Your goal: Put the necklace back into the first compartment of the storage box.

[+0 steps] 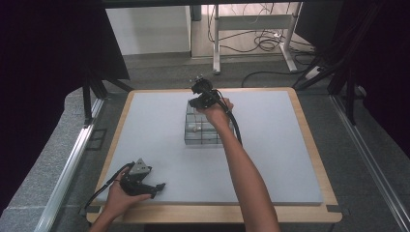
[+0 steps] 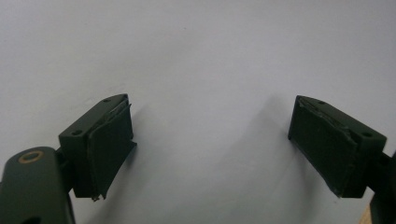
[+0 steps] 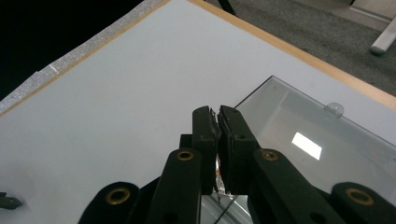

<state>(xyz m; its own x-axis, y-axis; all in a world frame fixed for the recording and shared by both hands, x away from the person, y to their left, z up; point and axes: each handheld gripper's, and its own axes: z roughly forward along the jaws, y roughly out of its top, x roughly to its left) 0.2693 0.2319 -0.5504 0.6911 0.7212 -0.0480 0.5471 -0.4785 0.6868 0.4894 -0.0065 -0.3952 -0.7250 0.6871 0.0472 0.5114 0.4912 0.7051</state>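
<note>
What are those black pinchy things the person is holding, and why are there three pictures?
They are hand-held grippers, like big tongs with two jaws. One picture looks down from above the table. The other two come from small cameras riding on each gripper. The left gripper rests near the table's front edge with its jaws wide apart and nothing between them. The right gripper is over a clear box in the middle, its jaws pressed together. Something small may be pinched there, but I cannot tell what.
</note>
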